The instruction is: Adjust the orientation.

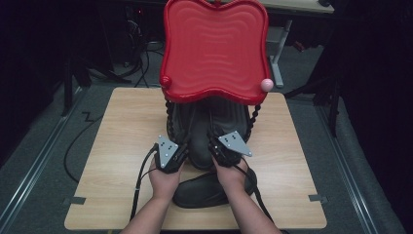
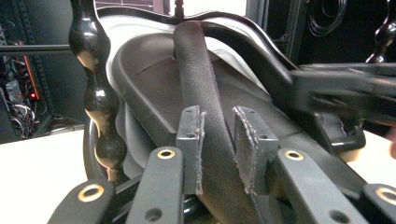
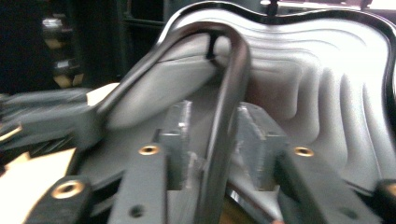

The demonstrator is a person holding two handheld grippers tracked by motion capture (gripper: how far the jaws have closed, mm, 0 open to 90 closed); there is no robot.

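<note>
A black sandal (image 1: 202, 127) leans upright under a raised red tray (image 1: 214, 48), toe end up. Its toe strap (image 2: 198, 84) rises in a loop from the sole. My left gripper (image 1: 181, 152) (image 2: 218, 140) is at the sandal's left, with the wide strap filling the gap between its pads and touching both. My right gripper (image 1: 213, 146) (image 3: 215, 135) is at the sandal's right. A strap (image 3: 229, 93) stands edge-on between its jaws, with a gap on the right side. A second black sandal (image 1: 204, 192) lies flat under my hands near the front edge.
The red tray stands on black beaded posts (image 1: 254, 117) (image 2: 95, 93) over the back of the wooden table (image 1: 122, 131). A pink ball (image 1: 266, 84) sits on the tray's right corner and a red one (image 1: 165, 81) on its left. Dark floor surrounds the table.
</note>
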